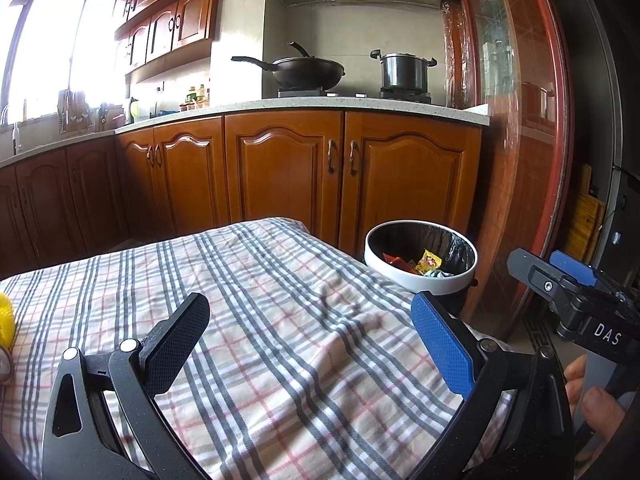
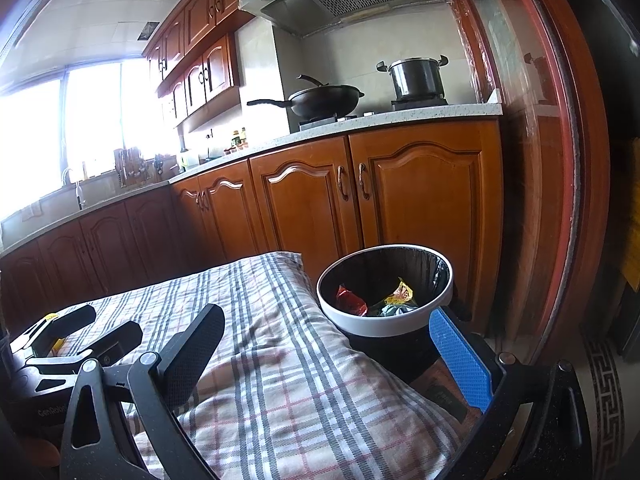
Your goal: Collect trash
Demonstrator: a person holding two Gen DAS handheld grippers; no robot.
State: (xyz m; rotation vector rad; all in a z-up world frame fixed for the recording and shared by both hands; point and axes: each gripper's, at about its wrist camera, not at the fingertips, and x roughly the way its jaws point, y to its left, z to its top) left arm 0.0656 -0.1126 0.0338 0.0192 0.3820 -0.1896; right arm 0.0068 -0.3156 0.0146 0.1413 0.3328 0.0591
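Note:
A round trash bin (image 1: 404, 281) with a white rim and black liner stands just past the table's right corner. A red wrapper (image 1: 396, 262), a yellow wrapper (image 1: 429, 260) and other crumpled scraps lie inside it. The right wrist view also shows the bin (image 2: 372, 322), the red wrapper (image 2: 350, 300) and the yellow wrapper (image 2: 402, 294). My left gripper (image 1: 312, 308) hangs open over the plaid tablecloth (image 1: 260, 280), nothing between its fingers. My right gripper (image 2: 326, 316) is open and empty at the table's right edge, its blue finger (image 2: 456, 352) beside the bin.
A yellow mesh object (image 1: 6, 316) lies at the table's far left edge. Brown cabinets (image 1: 280, 168) and a counter with a wok (image 1: 304, 70) and a pot (image 1: 402, 70) stand behind. A red-framed glass door (image 1: 520, 140) is on the right. A hand (image 1: 600, 412) holds the right gripper.

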